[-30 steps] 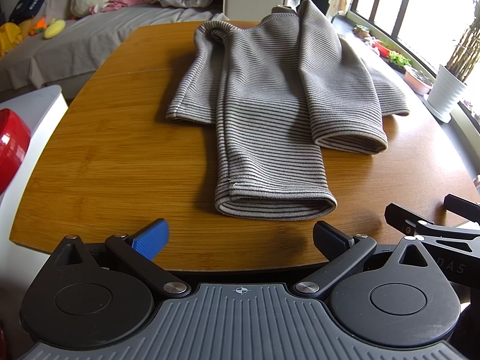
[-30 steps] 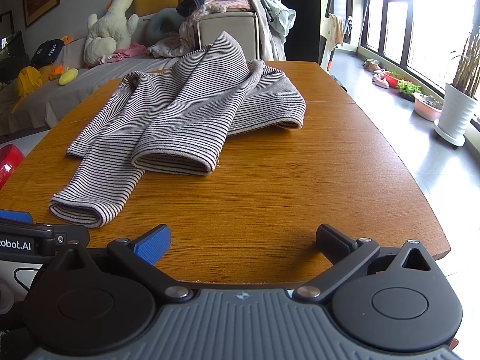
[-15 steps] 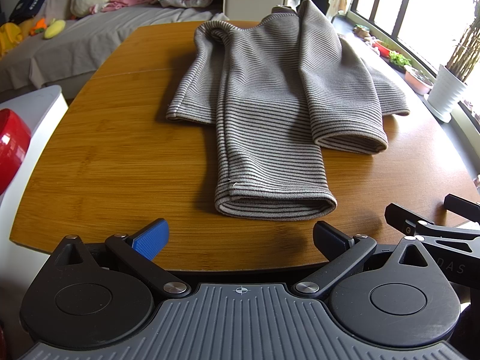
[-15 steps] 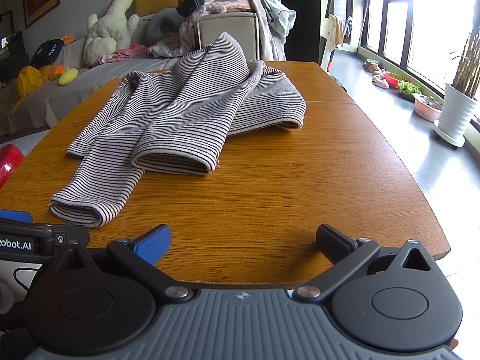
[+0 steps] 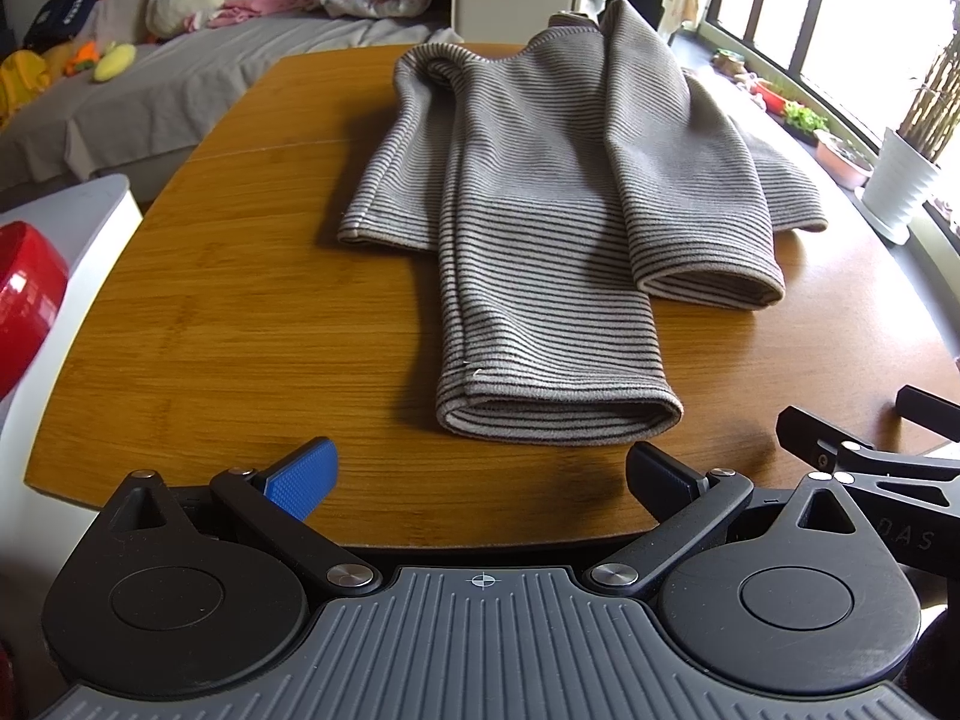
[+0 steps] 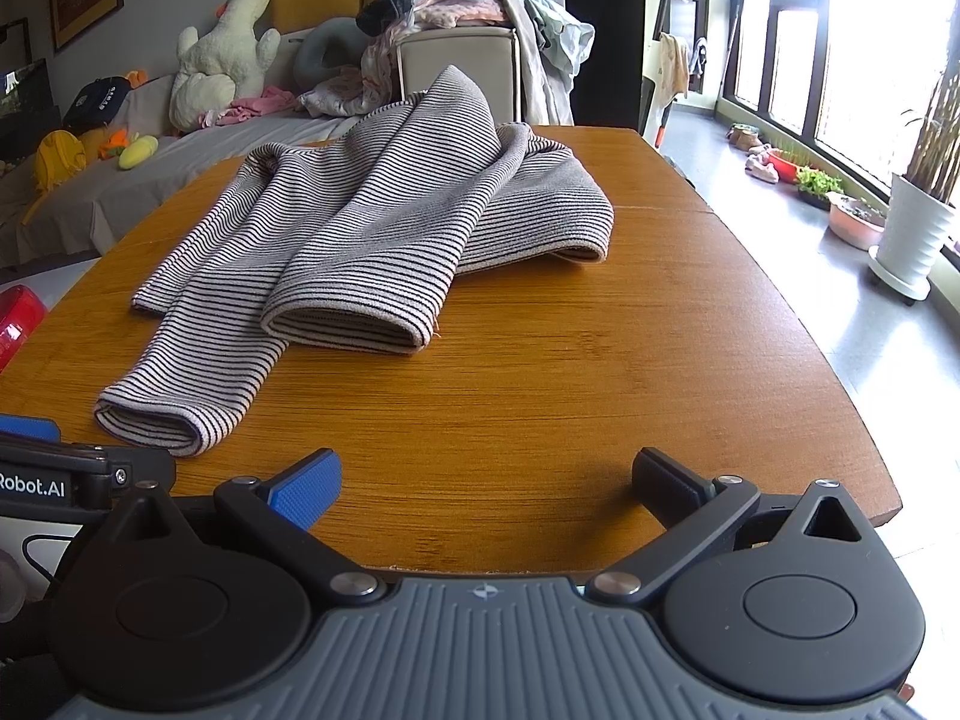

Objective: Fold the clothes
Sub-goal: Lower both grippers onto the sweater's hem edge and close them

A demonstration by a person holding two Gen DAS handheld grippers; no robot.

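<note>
A grey sweater with thin dark stripes (image 5: pixel 540 192) lies on the wooden table (image 5: pixel 240 312), its two sleeves pointing toward me. In the right wrist view the same sweater (image 6: pixel 360 228) sits left of centre. My left gripper (image 5: pixel 480 471) is open just short of the nearer sleeve cuff (image 5: pixel 558 414), holding nothing. My right gripper (image 6: pixel 486 477) is open over the near table edge, to the right of the sleeves, also empty. The right gripper's fingers (image 5: pixel 840 450) show at the right edge of the left wrist view.
A sofa (image 6: pixel 90 192) with stuffed toys and a pile of clothes (image 6: pixel 468 6) stands behind the table. A red object (image 5: pixel 24 300) sits on a white stand at the left. A potted plant (image 6: pixel 912 228) stands on the floor by the windows.
</note>
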